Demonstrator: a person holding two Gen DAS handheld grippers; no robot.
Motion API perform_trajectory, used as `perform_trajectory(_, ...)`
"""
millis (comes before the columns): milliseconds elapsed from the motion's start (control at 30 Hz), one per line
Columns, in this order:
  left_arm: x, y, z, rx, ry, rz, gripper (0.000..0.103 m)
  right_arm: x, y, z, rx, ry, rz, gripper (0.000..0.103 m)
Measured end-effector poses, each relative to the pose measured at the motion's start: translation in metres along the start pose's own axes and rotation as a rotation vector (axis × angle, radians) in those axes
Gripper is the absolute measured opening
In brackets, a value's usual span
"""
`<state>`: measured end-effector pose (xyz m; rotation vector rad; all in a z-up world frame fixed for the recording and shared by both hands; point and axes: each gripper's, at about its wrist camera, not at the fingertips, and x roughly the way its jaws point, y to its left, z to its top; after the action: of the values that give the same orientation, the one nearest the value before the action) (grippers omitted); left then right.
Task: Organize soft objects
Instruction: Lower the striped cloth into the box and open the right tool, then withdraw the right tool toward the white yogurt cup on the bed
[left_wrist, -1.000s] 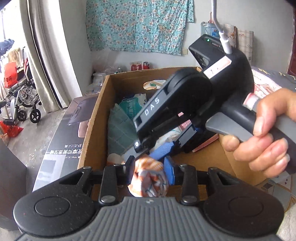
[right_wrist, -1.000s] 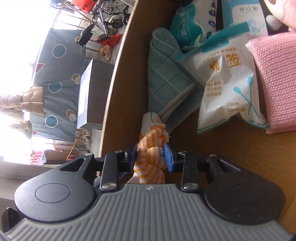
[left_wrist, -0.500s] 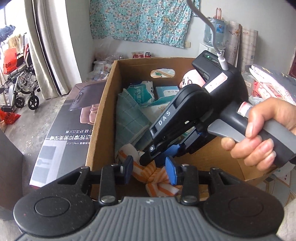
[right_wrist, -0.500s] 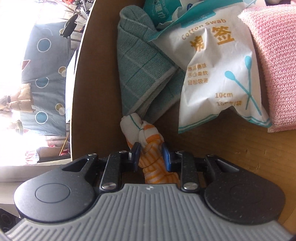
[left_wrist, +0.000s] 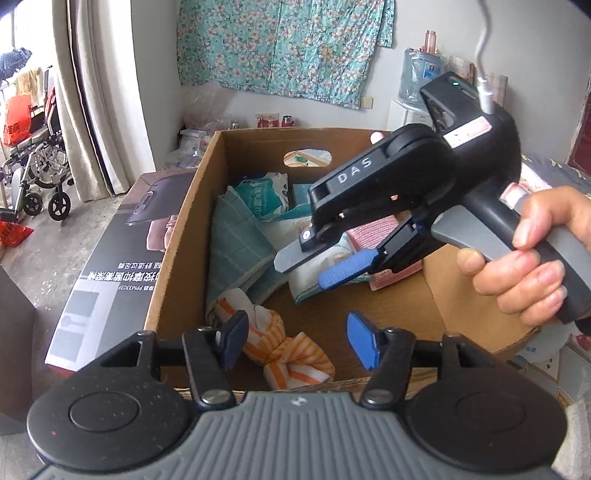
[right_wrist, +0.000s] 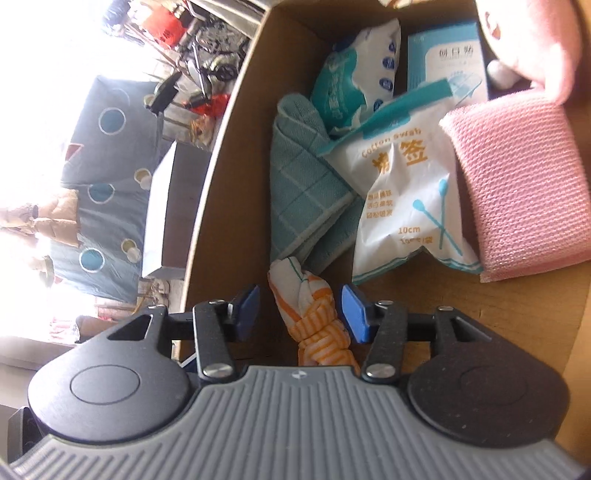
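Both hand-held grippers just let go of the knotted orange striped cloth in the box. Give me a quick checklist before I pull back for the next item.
1. Left hand-held gripper free of the orange striped cloth: ok, jaws have just been opening and stand apart, though the left pad looks close to the cloth.
2. Right hand-held gripper free: ok, jaws just opened, cloth between them, no pad pressing.
3. Cloth inside the cardboard box: ok, lying on the floor by the near wall.
4. Cloth knot intact: ok.
5. Exit path clear for right gripper: ok, it hangs above the teal towel.
6. Next item located: cannot tell.
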<state>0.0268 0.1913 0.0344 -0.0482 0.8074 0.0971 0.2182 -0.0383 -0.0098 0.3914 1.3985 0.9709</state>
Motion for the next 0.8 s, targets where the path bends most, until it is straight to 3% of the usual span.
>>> perform_trajectory(267,-0.018,-0.041,0.004,-0.009,-0.076,-0.081,0.067,-0.120,-0.016,-0.056,-0.077,-0.291,0.053,0.060)
perform_trajectory(567,-0.021,-0.118,0.003,0.071,-0.139,-0.232,0.068,-0.249,-0.075,-0.137,-0.074,-0.580,-0.153,0.062)
perform_trajectory(800,-0.009,-0.195,-0.006,0.213,-0.143,-0.380,0.067,-0.321,-0.152,-0.197,0.099,-0.707,-0.313,0.063)
